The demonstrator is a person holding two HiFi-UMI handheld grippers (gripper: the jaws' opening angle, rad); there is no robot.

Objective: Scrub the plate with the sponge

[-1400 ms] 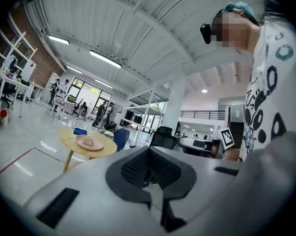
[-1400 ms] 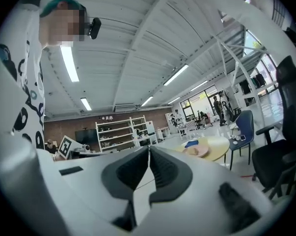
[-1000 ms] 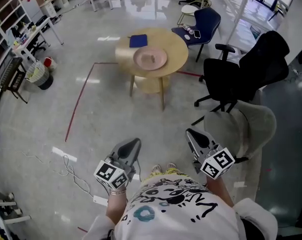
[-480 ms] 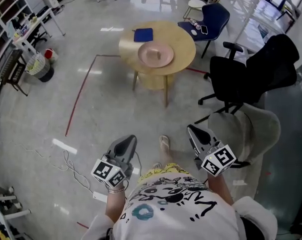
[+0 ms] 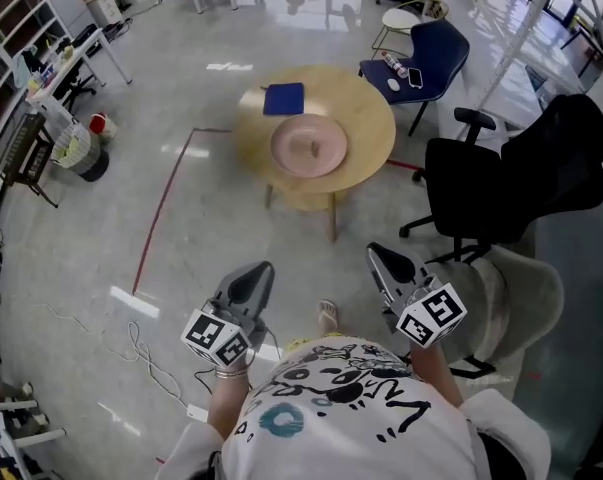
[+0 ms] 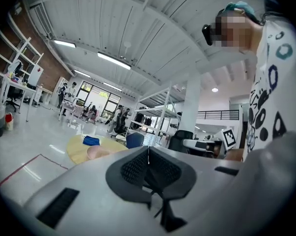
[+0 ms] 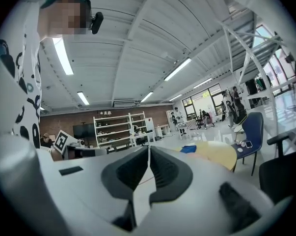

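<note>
A pink plate (image 5: 308,145) lies on a round wooden table (image 5: 369,158) ahead of me, with a blue sponge (image 5: 283,98) beside it at the table's far left. My left gripper (image 5: 258,272) and right gripper (image 5: 377,256) are held close to my body, well short of the table, both shut and empty. In the left gripper view the left gripper (image 6: 148,151) has its jaws pressed together, with the sponge (image 6: 91,141) and plate (image 6: 98,152) small in the distance. The right gripper (image 7: 149,152) is also closed in its own view, where the sponge (image 7: 189,149) shows far off.
A black office chair (image 5: 516,183) and a beige armchair (image 5: 511,298) stand to my right. A blue chair (image 5: 426,53) with small items sits behind the table. Red tape (image 5: 161,213) marks the floor at left, cables (image 5: 146,353) lie near my feet, and shelves (image 5: 36,78) line the left wall.
The table, plate and sponge sit slightly closer and lower in the head view as I walk toward them. Both grippers stay shut and held near my body.
</note>
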